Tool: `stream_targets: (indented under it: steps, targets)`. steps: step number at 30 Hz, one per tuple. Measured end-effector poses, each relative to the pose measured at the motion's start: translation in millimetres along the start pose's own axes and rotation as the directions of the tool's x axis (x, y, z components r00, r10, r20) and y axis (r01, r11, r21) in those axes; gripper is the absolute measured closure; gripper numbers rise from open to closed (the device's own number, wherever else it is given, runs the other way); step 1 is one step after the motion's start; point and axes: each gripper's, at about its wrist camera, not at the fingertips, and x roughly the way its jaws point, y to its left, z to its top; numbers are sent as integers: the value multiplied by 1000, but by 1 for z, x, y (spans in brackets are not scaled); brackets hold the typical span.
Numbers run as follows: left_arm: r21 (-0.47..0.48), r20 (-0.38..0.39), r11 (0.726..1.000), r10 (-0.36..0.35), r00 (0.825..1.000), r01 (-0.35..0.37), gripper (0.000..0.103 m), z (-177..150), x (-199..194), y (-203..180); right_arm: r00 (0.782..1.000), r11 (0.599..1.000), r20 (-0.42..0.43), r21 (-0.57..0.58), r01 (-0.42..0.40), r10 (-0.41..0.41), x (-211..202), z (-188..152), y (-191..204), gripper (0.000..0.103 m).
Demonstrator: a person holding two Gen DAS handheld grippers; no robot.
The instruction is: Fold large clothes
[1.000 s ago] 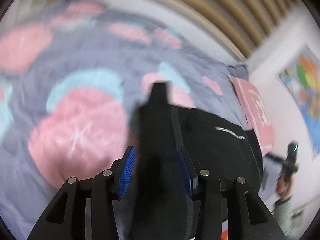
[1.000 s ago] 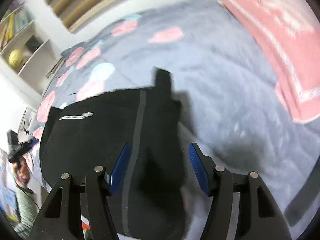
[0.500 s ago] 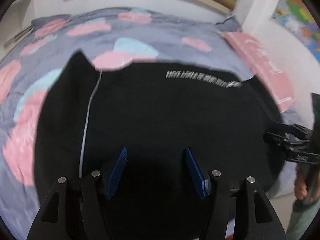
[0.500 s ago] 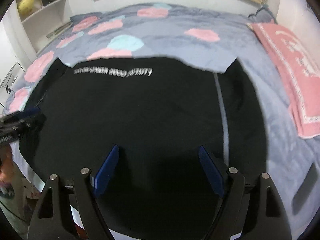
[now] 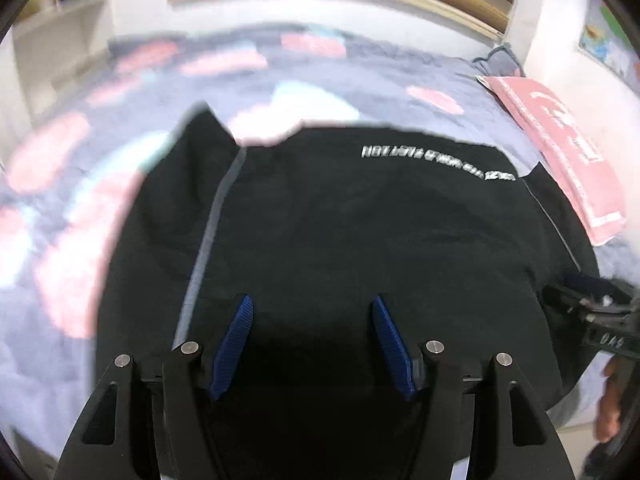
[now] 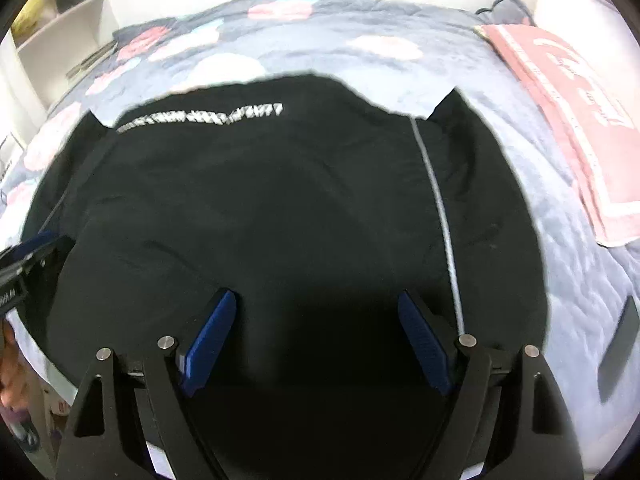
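Observation:
A large black garment (image 5: 340, 220) lies spread on the bed, with a line of white lettering (image 5: 436, 160) near its far edge and a grey stripe (image 5: 208, 232) down each side. My left gripper (image 5: 312, 304) hovers over its near left part, open, with no cloth pinched between the blue pads. In the right wrist view the same garment (image 6: 260, 200) fills the middle. My right gripper (image 6: 316, 296) stands open above its near right part, beside the grey stripe (image 6: 440, 208). Each gripper shows at the edge of the other's view.
The bed has a grey cover (image 5: 80, 200) with pink and pale blue patches. A pink towel (image 6: 572, 120) lies along its right side, and a dark flat object (image 6: 618, 344) rests near the right edge. White shelves (image 6: 60, 28) stand at the far left.
A second ago each gripper held a raised fold of black cloth. Both have swung back over the bed's near side, spread their jaws wider and let go; the garment now lies flat.

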Motion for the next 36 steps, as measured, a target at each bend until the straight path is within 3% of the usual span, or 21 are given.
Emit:
stream_targets:
  steps: [2,5,8,10,14,15,17,23,32,36]
  targets:
    - [55,79,995,76,994,-81,39,4,-27,-11,998,1000,56,0,15,-15,-23,1,5,18]
    - [114,171,984,116,978,-137,31,14,-73,-30,991,1000,131,-11,25,-23,-58,1,18,16]
    - [101,287,984,111,951,-145,30,13,-115,-39,983,1000,181,-6,15,-14,-87,0,28,11]
    - [71,320,989,100,942,-129,30,13,-134,-40,980,1000,199,-1,9,-9,-101,3,30,11]
    - [42,304,994,82,949,-99,30,15,-158,-39,968,999,245,-4,53,-50,-127,-4,39,11]
    - [51,294,997,47,955,-65,30,16,-164,-39,966,998,254,-6,58,-54,-133,-5,40,11]
    - [61,319,998,-13,948,-7,30,10,-182,-42,960,998,274,-4,65,-61,-145,-8,42,11]
    - [83,378,993,52,924,-89,30,4,-203,-58,942,996,324,-14,92,-83,-169,-11,50,11]
    - [37,364,997,50,930,-68,30,-5,-203,-52,926,994,365,-24,110,-94,-185,-21,58,10]
    - [12,327,999,37,944,-44,30,-8,-192,-48,926,994,363,-10,113,-101,-181,-24,56,9]
